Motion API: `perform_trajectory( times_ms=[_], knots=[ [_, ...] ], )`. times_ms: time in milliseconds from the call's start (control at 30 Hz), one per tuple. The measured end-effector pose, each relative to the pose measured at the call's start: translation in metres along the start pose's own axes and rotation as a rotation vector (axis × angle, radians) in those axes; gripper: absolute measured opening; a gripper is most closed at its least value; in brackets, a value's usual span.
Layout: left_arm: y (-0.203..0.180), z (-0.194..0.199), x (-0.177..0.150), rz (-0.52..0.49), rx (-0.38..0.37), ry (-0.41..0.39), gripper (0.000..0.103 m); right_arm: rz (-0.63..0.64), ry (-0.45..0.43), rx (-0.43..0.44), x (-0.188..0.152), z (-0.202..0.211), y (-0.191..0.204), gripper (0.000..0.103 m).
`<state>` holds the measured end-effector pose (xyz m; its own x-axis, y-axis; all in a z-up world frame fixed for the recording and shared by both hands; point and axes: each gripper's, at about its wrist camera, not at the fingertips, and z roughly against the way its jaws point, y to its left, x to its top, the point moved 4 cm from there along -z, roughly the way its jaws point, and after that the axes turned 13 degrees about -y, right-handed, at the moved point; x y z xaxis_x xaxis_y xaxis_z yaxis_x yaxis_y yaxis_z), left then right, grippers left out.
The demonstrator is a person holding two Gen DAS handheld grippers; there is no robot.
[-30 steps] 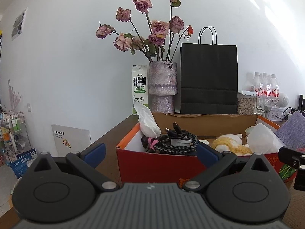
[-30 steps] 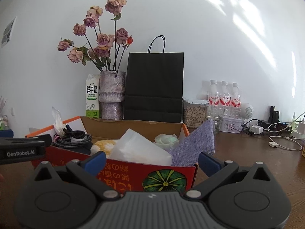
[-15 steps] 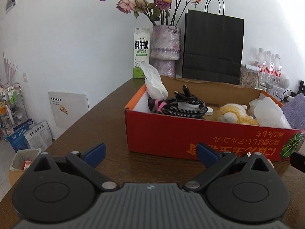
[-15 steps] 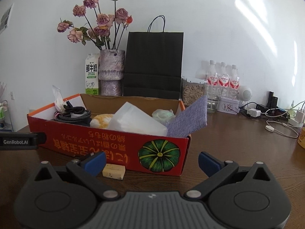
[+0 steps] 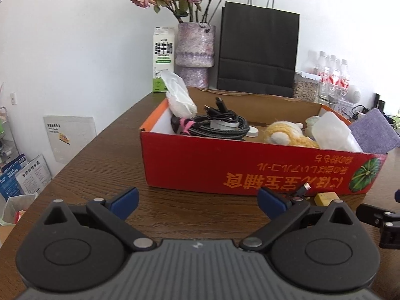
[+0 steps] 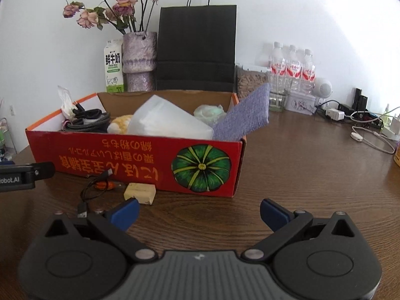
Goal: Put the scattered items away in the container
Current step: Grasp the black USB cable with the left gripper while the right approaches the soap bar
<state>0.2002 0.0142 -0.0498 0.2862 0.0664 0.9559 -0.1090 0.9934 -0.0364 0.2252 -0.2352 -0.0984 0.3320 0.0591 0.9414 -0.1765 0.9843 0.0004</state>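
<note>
Both my grippers, left gripper [image 5: 197, 201] and right gripper [image 6: 199, 211], spread wide, empty. Red pumpkin-print box [image 6: 135, 161] on table [image 6: 312, 170]; yellow block [image 6: 140, 193] and black cable [image 6: 93, 187] just outside its front.

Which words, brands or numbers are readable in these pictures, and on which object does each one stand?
"鲜牛奶": on the milk carton.
"obot.AI", its start cut off by the picture edge: on the left gripper, seen from the right wrist camera.
Upside-down yellow print in Japanese characters on the red box: I cannot read it with confidence.
Small print on the carton, bottle labels, the tin and floor papers: too small or blurred.
</note>
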Motion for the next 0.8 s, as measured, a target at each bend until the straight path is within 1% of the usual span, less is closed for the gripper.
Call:
perform_trajectory(
  times_ms=[133,333,433,500,533,567,600,633,667,700,800],
  knots=[
    [-0.013,0.002,-0.001,-0.016,-0.061,-0.001,0.103,-0.023,0.039,-0.011,-0.003,-0.006,-0.007,0.103],
    [-0.047,-0.004,-0.005,-0.061,-0.154,0.037,0.103,-0.034,0.075,-0.057,-0.007,-0.01,-0.023,0.103],
    [-0.063,-0.013,-0.009,-0.105,-0.158,0.084,0.103,-0.052,0.082,-0.078,-0.008,-0.011,-0.035,0.103],
    [-0.069,-0.018,-0.012,-0.1,-0.171,0.117,0.094,-0.069,0.091,-0.085,-0.009,-0.012,-0.041,0.103],
    [-0.071,-0.02,-0.013,-0.094,-0.178,0.132,0.078,-0.08,0.095,-0.085,-0.01,-0.013,-0.043,0.103],
    [-0.072,-0.02,-0.014,-0.098,-0.167,0.131,0.061,-0.086,0.098,-0.084,-0.01,-0.013,-0.045,0.103],
    [-0.072,-0.019,-0.014,-0.094,-0.172,0.12,0.044,-0.084,0.098,-0.083,-0.01,-0.013,-0.044,0.103],
    [-0.072,-0.017,-0.013,-0.079,-0.197,0.114,0.03,-0.078,0.097,-0.079,-0.01,-0.013,-0.044,0.103],
    [-0.07,-0.016,-0.014,-0.054,-0.224,0.115,0.029,-0.072,0.096,-0.075,-0.01,-0.013,-0.043,0.103],
    [-0.068,-0.015,-0.014,-0.032,-0.233,0.114,0.029,-0.067,0.096,-0.071,-0.01,-0.013,-0.043,0.103],
    [-0.058,-0.013,-0.013,0.025,-0.224,0.095,0.029,-0.06,0.095,-0.06,-0.01,-0.013,-0.042,0.103]
  ],
)
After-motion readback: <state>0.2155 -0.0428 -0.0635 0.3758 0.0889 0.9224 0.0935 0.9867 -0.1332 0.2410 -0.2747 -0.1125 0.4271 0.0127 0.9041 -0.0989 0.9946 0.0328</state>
